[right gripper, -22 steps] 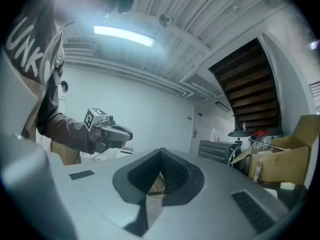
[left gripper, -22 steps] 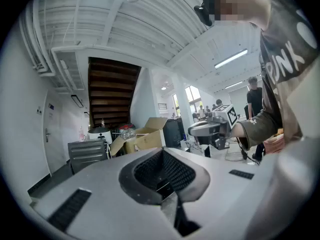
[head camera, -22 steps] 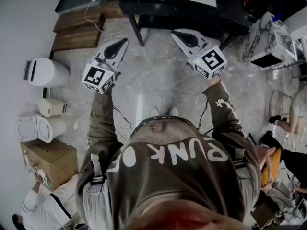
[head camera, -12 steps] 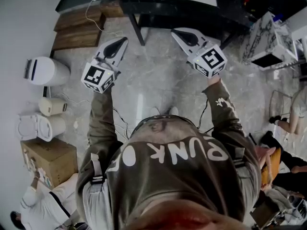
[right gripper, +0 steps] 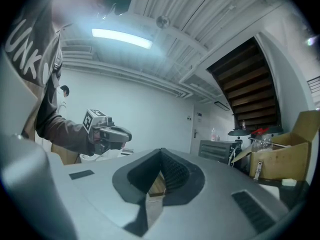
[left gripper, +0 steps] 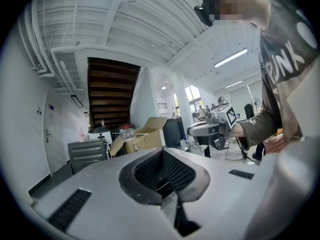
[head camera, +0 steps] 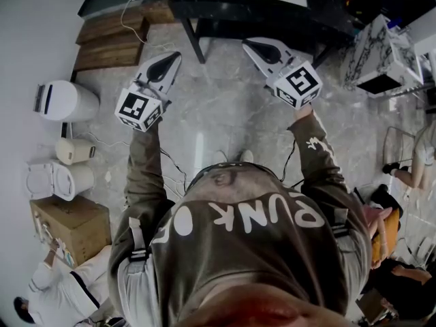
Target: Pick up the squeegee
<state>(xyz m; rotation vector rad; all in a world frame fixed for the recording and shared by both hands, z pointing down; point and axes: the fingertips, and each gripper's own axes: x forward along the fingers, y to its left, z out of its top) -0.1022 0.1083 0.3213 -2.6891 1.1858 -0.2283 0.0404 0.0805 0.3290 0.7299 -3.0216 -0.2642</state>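
Both claws are clenched on nothing, their ribbed black pads [left gripper: 175,170] pressed together. The left claw [head camera: 175,58] and right claw [head camera: 248,45] point level, well apart, over a glossy grey stone floor [head camera: 218,114]. Ahead stands a black counter [head camera: 272,11] on slim dark legs. Left of it are brown wooden steps [head camera: 109,39] under a white cable [head camera: 125,18]. A rounded white bin [head camera: 60,101] and a cardboard box [head camera: 68,227] sit by the wall. Where the squeegee lies cannot be told.

floor [head camera: 225,114]: grey marble | on it: white bin [head camera: 61,101], wooden box [head camera: 68,227], black cable [head camera: 174,170]
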